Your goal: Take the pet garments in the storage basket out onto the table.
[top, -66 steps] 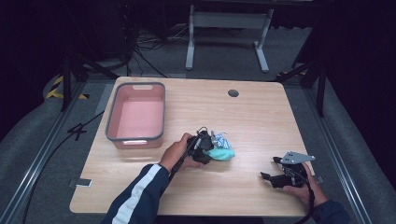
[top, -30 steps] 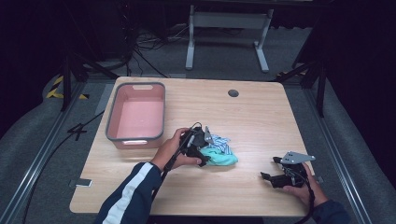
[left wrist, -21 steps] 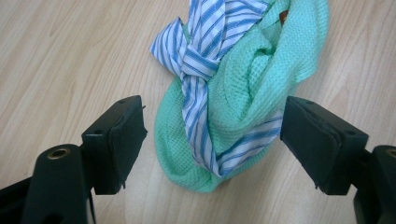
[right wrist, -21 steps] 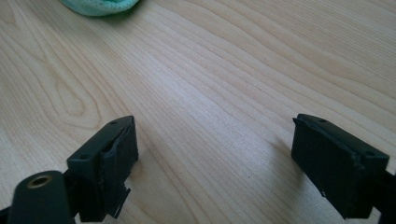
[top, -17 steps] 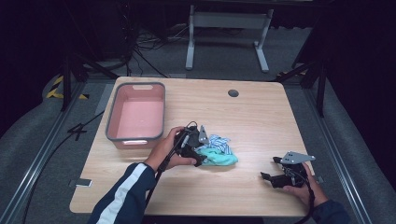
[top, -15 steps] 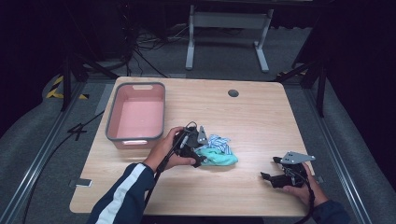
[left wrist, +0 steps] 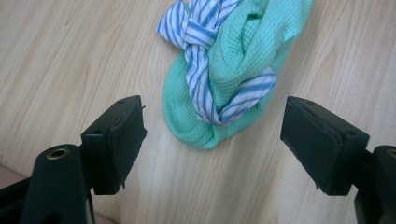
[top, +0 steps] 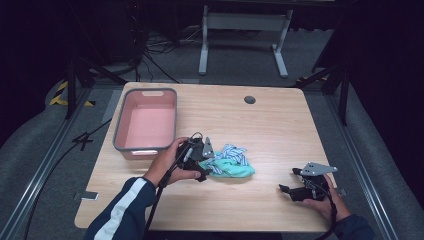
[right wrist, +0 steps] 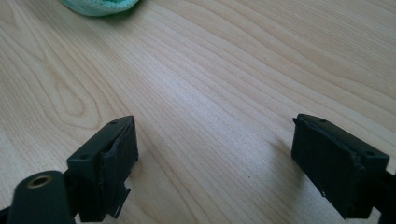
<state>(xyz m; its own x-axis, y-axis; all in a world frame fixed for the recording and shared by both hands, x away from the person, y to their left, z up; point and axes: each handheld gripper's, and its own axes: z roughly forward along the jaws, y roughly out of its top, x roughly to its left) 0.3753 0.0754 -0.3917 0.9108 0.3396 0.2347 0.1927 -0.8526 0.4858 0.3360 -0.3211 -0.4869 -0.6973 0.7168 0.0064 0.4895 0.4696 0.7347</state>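
High view: a bundle of cloth (top: pixel 229 161), a green knit piece twisted together with a blue-and-white striped one, lies near the middle of the wooden table (top: pixel 280 125), just right of the pink bin (top: pixel 146 122). The left gripper (top: pixel 202 162) sits at the bundle's left edge, between it and the bin, held in the person's left hand (top: pixel 167 165). In the left gripper view its jaws stand wide apart with nothing between them, the near end of the green cloth (left wrist: pixel 224 93) lying on the wood just ahead of the pads. The right gripper (top: pixel 290 190) rests near the table's front right, well apart from the bundle, its jaws also spread over bare wood. The step looks like a pick-up of the bundle, likely for the bin. To do it well, the left gripper should go forward and down until both pads straddle the thick twisted part, not just the thin green edge, then close firmly so both fabrics lift together.
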